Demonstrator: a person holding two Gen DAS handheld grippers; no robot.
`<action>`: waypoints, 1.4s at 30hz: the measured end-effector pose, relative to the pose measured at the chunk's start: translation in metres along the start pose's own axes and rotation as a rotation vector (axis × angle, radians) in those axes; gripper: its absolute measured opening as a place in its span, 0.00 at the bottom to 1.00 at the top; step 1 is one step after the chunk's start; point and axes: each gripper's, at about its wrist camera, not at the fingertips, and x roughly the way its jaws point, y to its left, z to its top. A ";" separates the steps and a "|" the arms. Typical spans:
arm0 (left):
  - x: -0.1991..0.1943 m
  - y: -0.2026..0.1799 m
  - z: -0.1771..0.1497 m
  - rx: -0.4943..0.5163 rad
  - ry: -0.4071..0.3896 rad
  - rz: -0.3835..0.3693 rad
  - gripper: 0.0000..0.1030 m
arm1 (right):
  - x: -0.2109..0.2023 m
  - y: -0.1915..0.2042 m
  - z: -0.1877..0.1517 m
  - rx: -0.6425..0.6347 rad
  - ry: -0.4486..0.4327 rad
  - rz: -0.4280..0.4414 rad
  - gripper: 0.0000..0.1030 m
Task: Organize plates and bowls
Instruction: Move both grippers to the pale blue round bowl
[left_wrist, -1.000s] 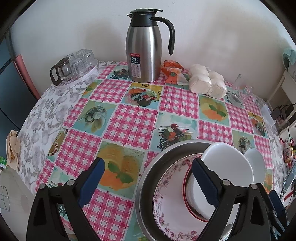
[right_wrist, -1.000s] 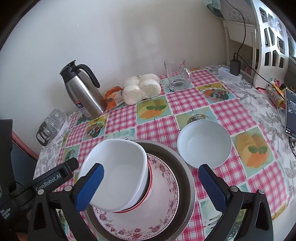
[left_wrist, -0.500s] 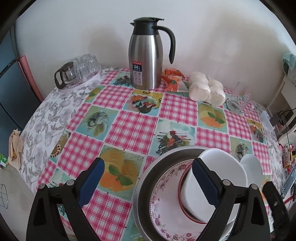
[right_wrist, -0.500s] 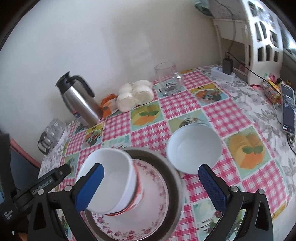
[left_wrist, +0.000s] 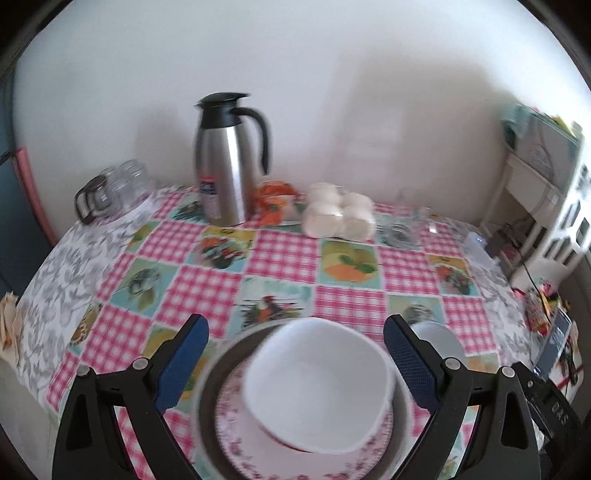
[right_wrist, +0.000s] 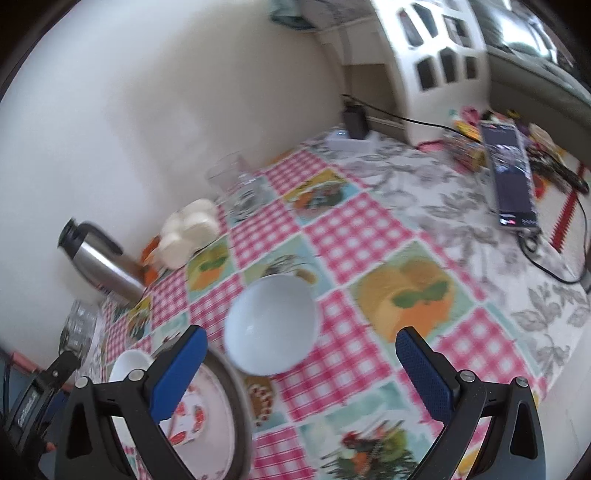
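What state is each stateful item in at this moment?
Left gripper: jaws open, empty.
Right gripper: jaws open, empty.
White bowl: upright, on the floral plate inside the metal basin.
Loose bowl: upright on the tablecloth, empty.
Thermos: upright, lid on.

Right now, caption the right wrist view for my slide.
Open right claw over a lone white bowl on the checked cloth, beside the stacked pan.

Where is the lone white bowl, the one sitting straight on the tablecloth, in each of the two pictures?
Left wrist view: the lone bowl peeks out at lower right, just behind the left gripper's right finger.
Right wrist view: the same bowl sits near the centre, beside the metal pan.
Shared landmark: the steel jug by the wall.
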 end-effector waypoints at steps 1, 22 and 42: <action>-0.001 -0.007 -0.001 0.013 -0.003 -0.009 0.93 | -0.001 -0.007 0.002 0.013 -0.002 -0.005 1.00; 0.042 -0.127 -0.023 0.183 0.158 -0.166 0.93 | 0.023 -0.072 0.007 0.076 0.078 -0.088 1.00; 0.086 -0.141 -0.020 0.233 0.276 -0.098 0.93 | 0.073 -0.052 -0.005 0.034 0.190 -0.060 1.00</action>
